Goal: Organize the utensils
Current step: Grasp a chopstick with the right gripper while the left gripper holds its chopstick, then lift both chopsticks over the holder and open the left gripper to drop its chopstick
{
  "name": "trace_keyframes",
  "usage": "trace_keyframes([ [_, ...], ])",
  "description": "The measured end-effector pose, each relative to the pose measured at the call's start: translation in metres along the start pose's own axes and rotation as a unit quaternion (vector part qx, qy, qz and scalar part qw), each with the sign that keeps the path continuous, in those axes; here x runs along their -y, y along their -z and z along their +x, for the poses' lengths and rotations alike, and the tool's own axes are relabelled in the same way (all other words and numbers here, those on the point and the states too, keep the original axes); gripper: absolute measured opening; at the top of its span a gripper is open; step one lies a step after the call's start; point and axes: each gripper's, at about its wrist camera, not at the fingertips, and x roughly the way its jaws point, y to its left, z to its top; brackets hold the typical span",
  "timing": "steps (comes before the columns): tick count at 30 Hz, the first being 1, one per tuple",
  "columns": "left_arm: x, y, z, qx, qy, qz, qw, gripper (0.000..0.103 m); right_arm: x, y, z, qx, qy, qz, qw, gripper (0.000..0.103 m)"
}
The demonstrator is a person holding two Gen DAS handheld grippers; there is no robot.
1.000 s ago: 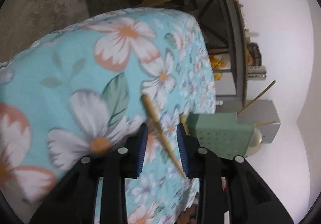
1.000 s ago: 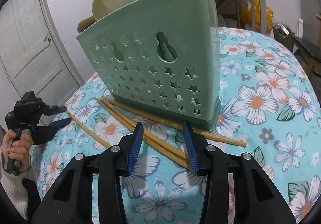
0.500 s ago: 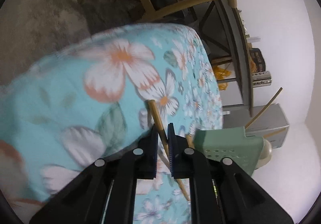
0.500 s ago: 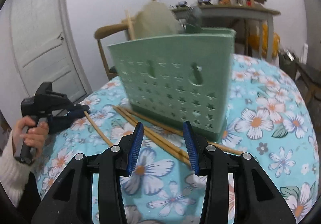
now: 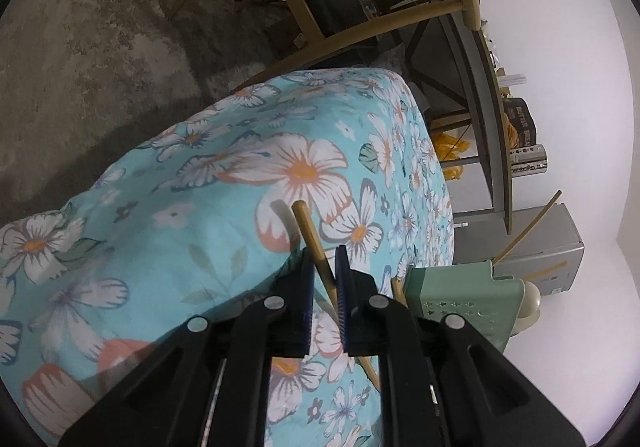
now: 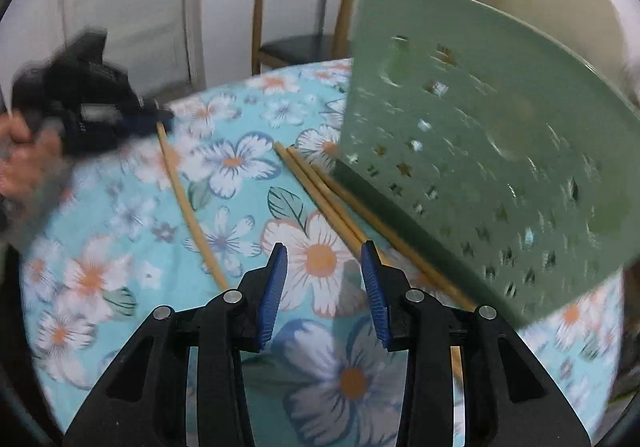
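We see the left gripper (image 5: 322, 273) clamped on one chopstick (image 5: 313, 237), jaws nearly closed with the stick pinched between the blue pads. It's a pale wooden stick, thin, its blunt end poking past the fingertips over the floral tablecloth (image 5: 168, 215). In the right wrist view that chopstick (image 6: 188, 203) runs from the left gripper (image 6: 152, 119) down across the cloth. The right gripper (image 6: 325, 279) hangs over the table, jaws partway apart and closing, nothing between them. Just ahead of it lie more chopsticks (image 6: 324, 199), same pale wood, side by side, their far lengths against the base of the green utensil holder (image 6: 480, 151), which has star cut-outs and looks blurred.
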Motion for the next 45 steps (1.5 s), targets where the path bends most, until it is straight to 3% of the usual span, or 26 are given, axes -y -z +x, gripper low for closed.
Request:
trace_keyframes([
  [3, -0.008, -0.005, -0.004, -0.005, 0.012, -0.016, 0.9998, 0.010, -0.012, -0.008, 0.011, -0.005, 0.056, -0.065, 0.996, 0.033],
  [5, -0.012, -0.007, -0.008, -0.005, 0.013, -0.019, 0.9997, 0.010, -0.017, -0.013, 0.021, -0.021, 0.049, -0.085, 0.995, 0.015],
  [10, -0.020, -0.015, -0.022, 0.011, 0.007, -0.026, 0.9996, 0.010, -0.028, -0.021, 0.041, -0.046, 0.072, -0.126, 0.988, 0.015],
  [13, -0.028, -0.020, -0.027, 0.014, 0.011, -0.041, 0.9990, 0.009, -0.030, -0.022, 0.041, -0.047, 0.108, -0.124, 0.985, 0.008],
  [16, -0.032, -0.022, -0.030, 0.014, 0.012, -0.043, 0.9989, 0.009, -0.028, -0.020, 0.037, -0.051, 0.116, -0.101, 0.987, 0.006],
  [22, -0.029, -0.020, -0.031, 0.016, 0.006, -0.036, 0.9992, 0.009, -0.011, -0.009, 0.011, -0.051, 0.050, -0.011, 0.997, 0.006],
  [26, -0.026, -0.018, -0.030, 0.018, 0.001, -0.032, 0.9993, 0.009, 0.004, -0.001, -0.010, -0.031, 0.011, 0.061, 0.998, 0.004],
  [31, -0.017, -0.015, -0.027, 0.024, -0.010, -0.016, 0.9995, 0.010, 0.015, 0.011, -0.037, 0.002, 0.021, 0.121, 0.992, 0.004],
  [34, -0.004, -0.009, -0.026, 0.023, 0.005, 0.005, 0.9997, 0.009, 0.024, 0.025, -0.067, 0.037, 0.030, 0.169, 0.984, 0.004],
  [38, 0.028, 0.000, -0.038, 0.061, 0.034, 0.066, 0.9954, 0.007, 0.037, 0.038, -0.100, 0.100, 0.049, 0.235, 0.966, 0.004],
  [40, 0.051, 0.006, -0.049, 0.094, 0.044, 0.115, 0.9879, 0.006, 0.043, 0.043, -0.121, 0.137, 0.061, 0.263, 0.953, 0.004],
  [45, 0.104, 0.034, -0.074, 0.160, 0.077, 0.230, 0.9569, 0.005, 0.056, 0.043, -0.165, 0.239, 0.097, 0.308, 0.916, 0.004],
])
